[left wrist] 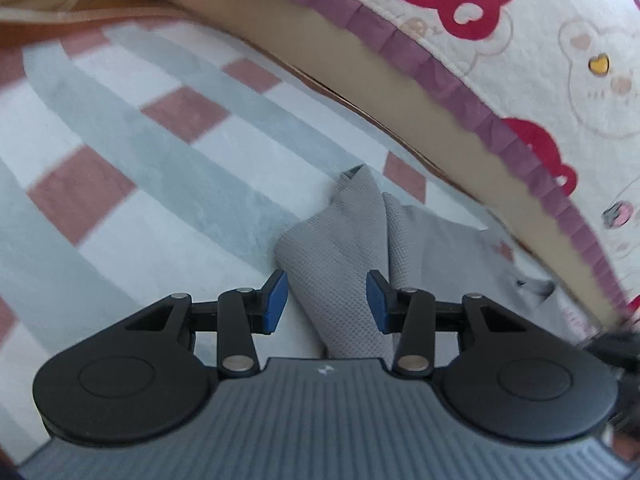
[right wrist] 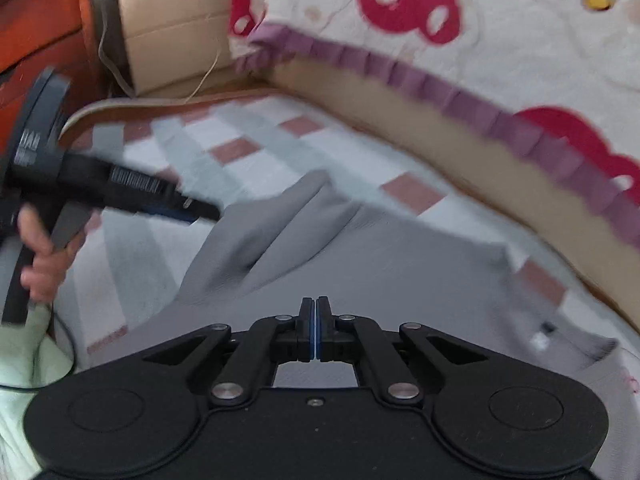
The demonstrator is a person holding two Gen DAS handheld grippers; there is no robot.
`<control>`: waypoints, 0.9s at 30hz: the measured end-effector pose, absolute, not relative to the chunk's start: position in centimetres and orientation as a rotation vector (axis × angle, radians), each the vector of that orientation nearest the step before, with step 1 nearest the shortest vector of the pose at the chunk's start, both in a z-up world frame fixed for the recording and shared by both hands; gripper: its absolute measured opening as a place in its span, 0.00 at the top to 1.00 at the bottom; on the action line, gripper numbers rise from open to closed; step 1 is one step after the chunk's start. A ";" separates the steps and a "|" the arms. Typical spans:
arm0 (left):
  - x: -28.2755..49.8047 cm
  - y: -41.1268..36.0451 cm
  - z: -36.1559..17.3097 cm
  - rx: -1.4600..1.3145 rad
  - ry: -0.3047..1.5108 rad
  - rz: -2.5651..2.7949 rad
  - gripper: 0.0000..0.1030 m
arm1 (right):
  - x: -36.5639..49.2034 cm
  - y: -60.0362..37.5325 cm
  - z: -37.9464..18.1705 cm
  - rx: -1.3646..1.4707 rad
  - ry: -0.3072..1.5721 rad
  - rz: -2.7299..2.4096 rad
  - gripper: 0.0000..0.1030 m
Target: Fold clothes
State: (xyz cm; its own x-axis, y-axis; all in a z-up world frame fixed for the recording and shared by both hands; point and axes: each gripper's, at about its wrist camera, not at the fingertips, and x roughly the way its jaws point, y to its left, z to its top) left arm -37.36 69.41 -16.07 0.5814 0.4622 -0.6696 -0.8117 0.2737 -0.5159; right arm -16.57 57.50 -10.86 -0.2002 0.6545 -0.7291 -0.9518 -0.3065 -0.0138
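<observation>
A grey knitted garment (right wrist: 320,248) lies spread on the checked carpet (left wrist: 120,128), with a small label (right wrist: 544,332) near its right end. In the left wrist view a bunched grey sleeve (left wrist: 340,240) runs up between the blue pads (left wrist: 276,300) of my left gripper (left wrist: 327,300). That gripper stands open over the sleeve, its pads beside the cloth and not squeezing it. My right gripper (right wrist: 316,328) is shut, pad against pad, with nothing visible between them, hovering over the garment's near edge. The left gripper (right wrist: 200,212) also shows at the left of the right wrist view, held by a hand (right wrist: 36,248).
A bed with a beige base (left wrist: 400,92) and a white quilt (right wrist: 520,20) with red bears and a purple frill borders the carpet on the right. A cardboard box (right wrist: 172,40) and orange wooden furniture (right wrist: 40,20) stand at the back left. Pale green cloth (right wrist: 24,360) lies near left.
</observation>
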 end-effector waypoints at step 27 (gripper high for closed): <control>-37.3 69.2 -16.4 -0.736 0.416 1.231 0.93 | -21.9 62.2 -15.1 -0.838 0.629 1.740 0.93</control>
State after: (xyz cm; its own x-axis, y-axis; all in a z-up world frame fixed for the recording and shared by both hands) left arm -37.25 69.20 -16.40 0.3013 0.6955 -0.6523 -0.9485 0.1487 -0.2796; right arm -21.85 62.17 -15.09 -0.1986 0.5827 -0.7880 -0.9520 -0.3057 0.0138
